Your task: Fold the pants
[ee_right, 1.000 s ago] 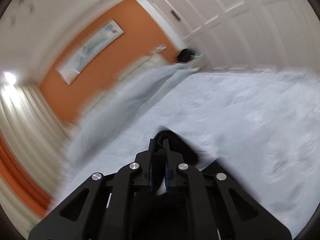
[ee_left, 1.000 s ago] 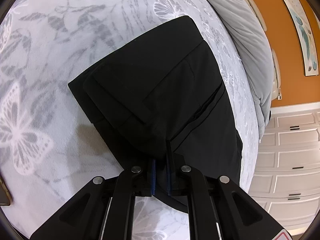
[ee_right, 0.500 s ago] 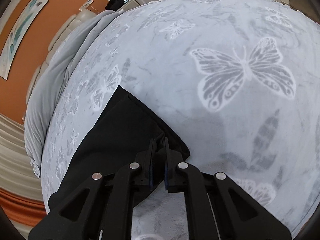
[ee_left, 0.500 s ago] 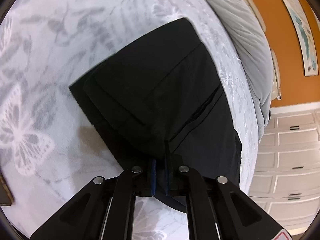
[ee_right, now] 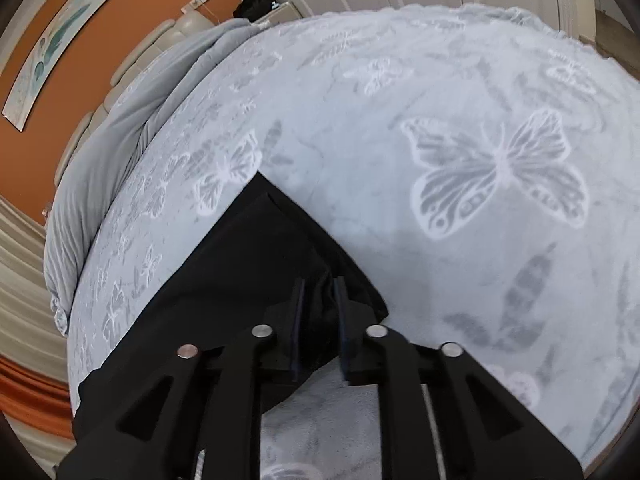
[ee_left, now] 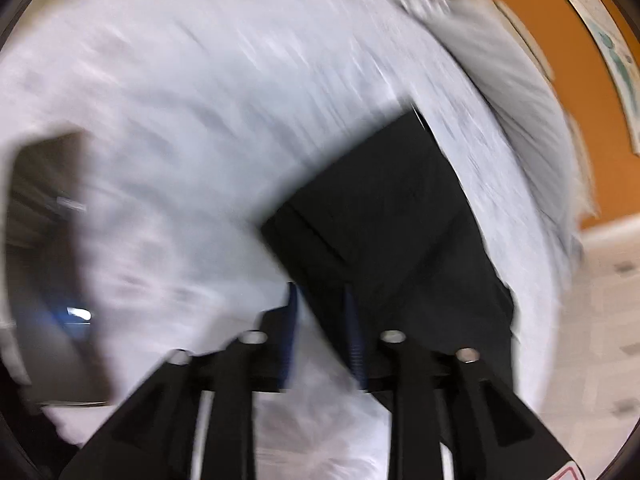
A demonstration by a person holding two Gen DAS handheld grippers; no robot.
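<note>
Bedroom w/ orange wall (ee_right: 132, 36), white cabinet doors behind, bed covered by a pale grey butterfly-print blanket (ee_right: 460, 128).

Right gripper (ee_right: 319, 292): jaws opening, pointed down at the bed. A fold of the black pants (ee_right: 256, 256) sits in the gap between the pads, but cloth doesn't look pinched; pads stand clear of it on both sides, so released. Pants lie flat on the blanket, folded, one corner pointing up-frame toward the bed's middle, the rest running down-left under the gripper body. Big butterfly motif to the right of that corner, well apart. Grey duvet (ee_right: 120, 128) bunched along the bed's far-left edge, next to the padded headboard. Framed picture (ee_right: 56, 44) on the orange wall.

Left gripper (ee_left: 322, 300): view heavily motion-blurred. Jaws opening, gap wide; near edge of the pants (ee_left: 384, 224) shows between the fingers but isn't clamped, pale blanket visible in the lower part of the gap. Pants spread up-right from the gripper as a dark folded slab. Dark blurred shape at far left off the bed edge, can't tell what it is.
</note>
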